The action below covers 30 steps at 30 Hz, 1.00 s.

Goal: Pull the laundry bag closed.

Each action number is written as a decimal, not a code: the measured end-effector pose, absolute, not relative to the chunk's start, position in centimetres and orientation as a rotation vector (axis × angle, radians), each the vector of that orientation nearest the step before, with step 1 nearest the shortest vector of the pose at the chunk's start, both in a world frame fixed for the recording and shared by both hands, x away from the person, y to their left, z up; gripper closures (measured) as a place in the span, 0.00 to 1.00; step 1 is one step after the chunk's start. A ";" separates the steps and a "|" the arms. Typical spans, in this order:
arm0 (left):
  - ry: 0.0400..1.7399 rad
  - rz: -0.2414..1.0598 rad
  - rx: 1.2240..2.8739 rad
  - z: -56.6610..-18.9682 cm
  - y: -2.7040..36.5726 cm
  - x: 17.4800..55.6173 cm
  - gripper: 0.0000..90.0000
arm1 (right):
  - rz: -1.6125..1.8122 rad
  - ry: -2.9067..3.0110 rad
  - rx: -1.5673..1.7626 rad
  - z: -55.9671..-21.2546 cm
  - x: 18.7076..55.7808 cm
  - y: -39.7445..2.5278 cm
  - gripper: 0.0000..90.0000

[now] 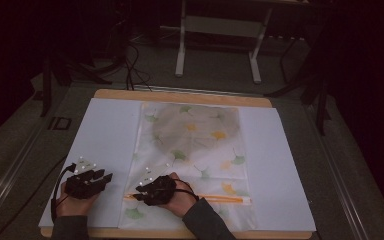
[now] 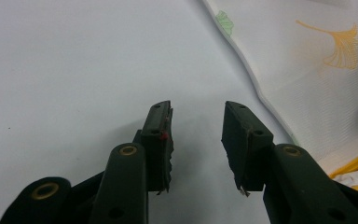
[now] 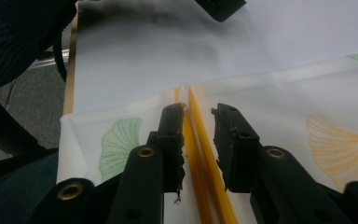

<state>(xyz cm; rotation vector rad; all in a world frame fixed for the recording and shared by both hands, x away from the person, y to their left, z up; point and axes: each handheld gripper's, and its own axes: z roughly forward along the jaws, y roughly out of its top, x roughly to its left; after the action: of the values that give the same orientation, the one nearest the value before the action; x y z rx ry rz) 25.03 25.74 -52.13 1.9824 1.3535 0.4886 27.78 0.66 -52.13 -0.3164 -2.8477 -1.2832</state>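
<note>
In the high view, a wooden tabletop point(image 1: 180, 96) carries a white sheet point(image 1: 107, 140), and on the sheet lies a translucent zip bag point(image 1: 195, 150) printed with green and yellow leaves. An orange zipper strip point(image 1: 220, 199) runs across the bag near its 6 o'clock end. The left claw point(image 1: 99, 176) sits at about 8 o'clock on the sheet, over bare white paper just beside the bag's left edge and pointing toward 3 o'clock. The right claw point(image 1: 139, 192) rests on the bag at the left end of the zipper strip, the hand point(image 1: 180, 197) behind it at 6 o'clock.

In the left gripper view, the left claw point(image 2: 197, 119) stands spread, with nothing between its jaws, above the white sheet point(image 2: 74, 70). The bag point(image 2: 317, 70) lies toward 2 o'clock, its wavy edge close to the right jaw, and a bit of the zipper strip point(image 2: 354, 161) shows at 4 o'clock.

In the right gripper view, the right claw point(image 3: 198, 116) is spread with one jaw on each side of the zipper strip point(image 3: 200, 154), which runs up between them toward 12 o'clock and ends at the bag's point(image 3: 284, 112) edge. Whether the jaws touch the strip cannot be told. The white sheet point(image 3: 168, 51) lies beyond, and the tip of the other claw point(image 3: 219, 7) shows at 12 o'clock.
</note>
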 end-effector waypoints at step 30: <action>1.346 0.488 1.992 -52.2 25.7 25.1 0.70 | -1.179 -2.886 -0.254 -53.5 28.0 3.7 0.86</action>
<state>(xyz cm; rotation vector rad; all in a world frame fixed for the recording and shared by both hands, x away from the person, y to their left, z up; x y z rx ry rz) 25.07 25.67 -52.17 1.9921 1.3458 0.4877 28.03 3.74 -53.51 -0.2545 -2.8861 -1.1786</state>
